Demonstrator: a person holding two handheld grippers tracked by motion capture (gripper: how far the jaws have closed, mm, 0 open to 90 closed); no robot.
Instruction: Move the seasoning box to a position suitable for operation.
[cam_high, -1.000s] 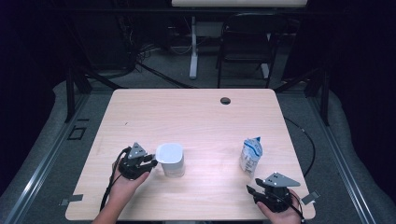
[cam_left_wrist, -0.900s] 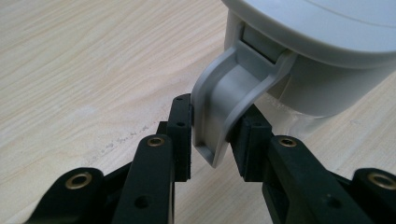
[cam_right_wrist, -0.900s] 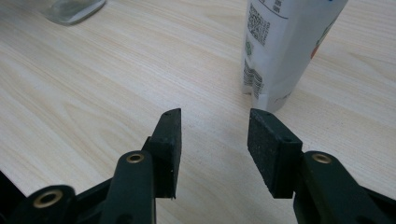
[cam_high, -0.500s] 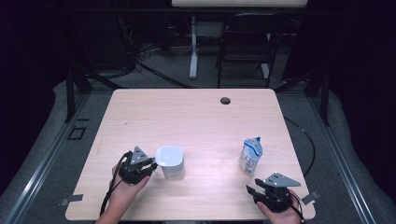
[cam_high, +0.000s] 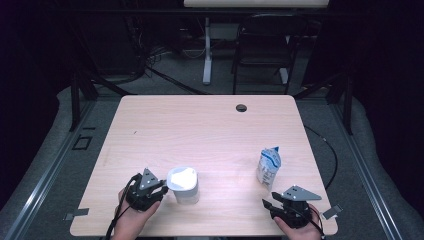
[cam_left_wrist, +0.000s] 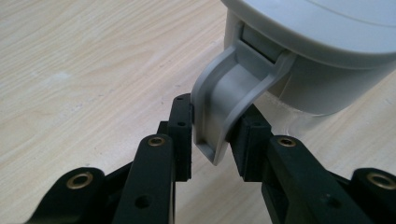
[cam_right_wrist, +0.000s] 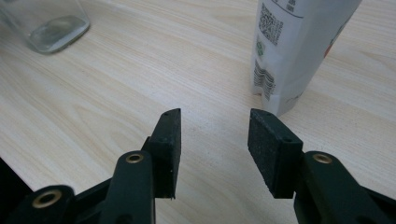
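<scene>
Two claws sit near the front edge of the pale wooden tabletop (cam_high: 210, 130) in the high view. The left claw (cam_high: 161, 188) points at a white lidded plastic pitcher (cam_high: 183, 185) standing upright just beside it, its tips against the pitcher's side. The right claw (cam_high: 268, 204) rests at the tabletop's right front corner, with a white and blue paper carton (cam_high: 268, 165) standing upright a little beyond it and apart from it. The pitcher and the carton stand well apart.

In the left gripper view, the left claw (cam_left_wrist: 217, 133) straddles the pitcher's grey curved handle (cam_left_wrist: 229, 98). Its jaws have just been closing, with the handle between them; the left pad lies against the handle's edge and the right pad sits close behind its other side, though whether that one presses cannot be told. The pitcher's body (cam_left_wrist: 327, 88) and lid (cam_left_wrist: 322, 23) stand above right of the handle.

In the right gripper view, the right claw (cam_right_wrist: 215, 140) stands parted with only bare wood between its pads, holding nothing. The carton (cam_right_wrist: 294, 51) stands ahead and to the right, clear of the pads. The clear base of the pitcher (cam_right_wrist: 44, 21) stands at the upper left.
</scene>
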